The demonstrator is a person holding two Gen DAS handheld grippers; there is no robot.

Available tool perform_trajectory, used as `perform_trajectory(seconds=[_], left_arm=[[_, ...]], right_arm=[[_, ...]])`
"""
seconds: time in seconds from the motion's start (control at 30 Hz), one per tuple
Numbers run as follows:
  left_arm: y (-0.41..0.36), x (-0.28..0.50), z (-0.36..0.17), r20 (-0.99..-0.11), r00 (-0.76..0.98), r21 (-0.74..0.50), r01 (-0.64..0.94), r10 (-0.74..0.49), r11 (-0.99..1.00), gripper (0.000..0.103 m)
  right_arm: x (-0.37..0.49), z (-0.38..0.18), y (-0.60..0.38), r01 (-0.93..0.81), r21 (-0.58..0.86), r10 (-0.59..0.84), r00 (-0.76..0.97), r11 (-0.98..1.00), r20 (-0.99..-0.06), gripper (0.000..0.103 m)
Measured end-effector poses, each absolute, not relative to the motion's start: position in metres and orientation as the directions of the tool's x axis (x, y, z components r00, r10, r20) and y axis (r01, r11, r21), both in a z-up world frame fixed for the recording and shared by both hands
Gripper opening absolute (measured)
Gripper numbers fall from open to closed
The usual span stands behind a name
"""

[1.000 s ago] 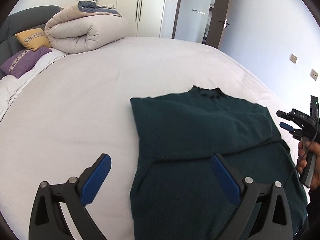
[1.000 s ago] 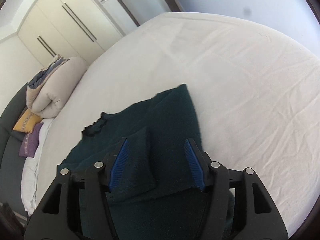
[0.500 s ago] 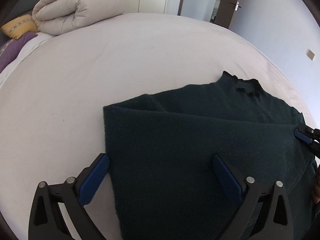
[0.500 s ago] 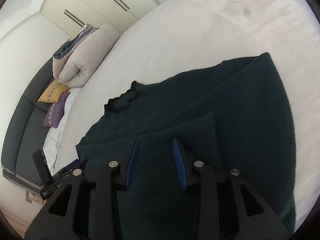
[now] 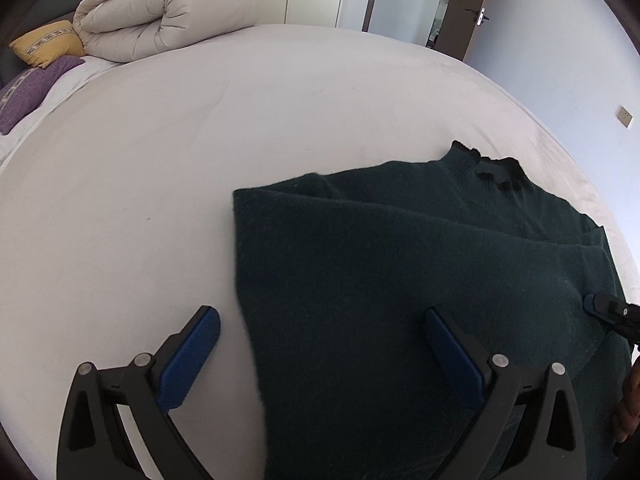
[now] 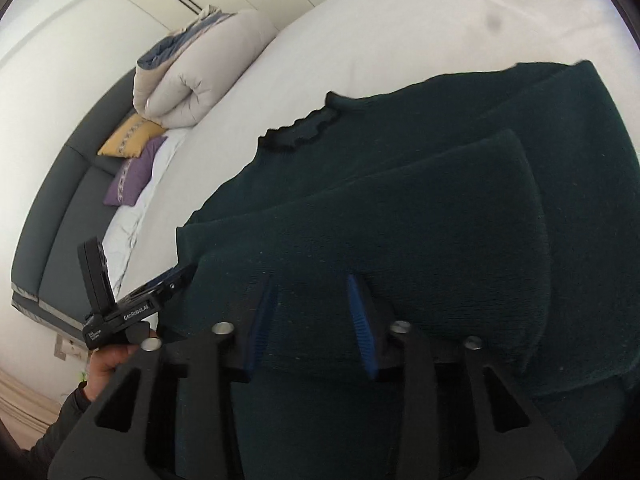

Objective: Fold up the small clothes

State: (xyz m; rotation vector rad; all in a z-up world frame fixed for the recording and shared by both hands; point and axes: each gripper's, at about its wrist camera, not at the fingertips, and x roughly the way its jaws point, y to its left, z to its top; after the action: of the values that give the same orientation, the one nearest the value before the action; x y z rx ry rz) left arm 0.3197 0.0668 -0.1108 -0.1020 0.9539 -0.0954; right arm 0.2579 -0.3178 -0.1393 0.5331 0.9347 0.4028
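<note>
A dark green knit sweater (image 5: 400,280) lies on the white bed (image 5: 200,140), its ruffled collar (image 5: 496,168) at the far side and a sleeve folded across the body (image 6: 440,208). My left gripper (image 5: 320,344) is open wide, low over the sweater's left edge, with the edge between the fingers. My right gripper (image 6: 312,312) is partly open, low over the sweater's near part, with knit fabric between its blue pads (image 6: 360,320). The right gripper's tip shows in the left wrist view (image 5: 608,308). The left gripper shows in the right wrist view (image 6: 132,300).
A rolled beige duvet (image 5: 168,16) and yellow (image 5: 48,42) and purple (image 5: 28,92) pillows lie at the head of the bed. Wardrobes and a door (image 5: 456,8) stand behind. The bed's right edge runs near the wall.
Both grippers have dropped closer to the sweater. The right gripper's fingers narrowed from wide open a second ago to partly open around the fabric. The left gripper stayed open.
</note>
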Motion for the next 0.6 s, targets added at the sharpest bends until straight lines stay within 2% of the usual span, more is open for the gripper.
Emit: perform_trajectory(seconds=[0.03,0.17,0.33,0.37,0.4,0.43,0.6], left_arm=[[0.072,0.313,-0.110,-0.812,0.573,-0.119,0.029,-0.114,0.992,0.103],[0.105,0.264,-0.093,-0.802,0.586,-0.148,-0.011,-0.114,0.989,0.100],[0.135,0.166,-0.062,-0.751,0.624,-0.277,-0.001,-0.216,0.961,0.100],[0.136,0.147,-0.062,-0.750,0.618,-0.291,0.010,-0.235,0.957,0.100],[0.136,0.129,-0.064,-0.753,0.607,-0.304,0.019,-0.253,0.952,0.100],[0.136,0.111,-0.067,-0.760,0.594,-0.311,0.025,-0.265,0.950,0.100],[0.127,0.040,-0.091,-0.792,0.518,-0.359,0.034,-0.324,0.933,0.100]], right_arm=[[0.251,-0.138,-0.332,-0.057,0.617,0.538,0.557,0.785,-0.633,0.026],[0.196,-0.112,-0.391,0.129,0.575,0.347,0.684,0.808,-0.641,0.030],[0.098,-0.079,-0.412,0.069,0.528,0.332,0.707,0.846,-0.624,0.032],[0.077,-0.077,-0.414,0.062,0.522,0.333,0.705,0.851,-0.627,0.036],[0.057,-0.076,-0.416,0.065,0.524,0.332,0.707,0.849,-0.625,0.055],[0.035,-0.076,-0.419,0.075,0.529,0.323,0.718,0.845,-0.617,0.069],[-0.044,-0.083,-0.424,0.093,0.540,0.315,0.726,0.836,-0.612,0.071]])
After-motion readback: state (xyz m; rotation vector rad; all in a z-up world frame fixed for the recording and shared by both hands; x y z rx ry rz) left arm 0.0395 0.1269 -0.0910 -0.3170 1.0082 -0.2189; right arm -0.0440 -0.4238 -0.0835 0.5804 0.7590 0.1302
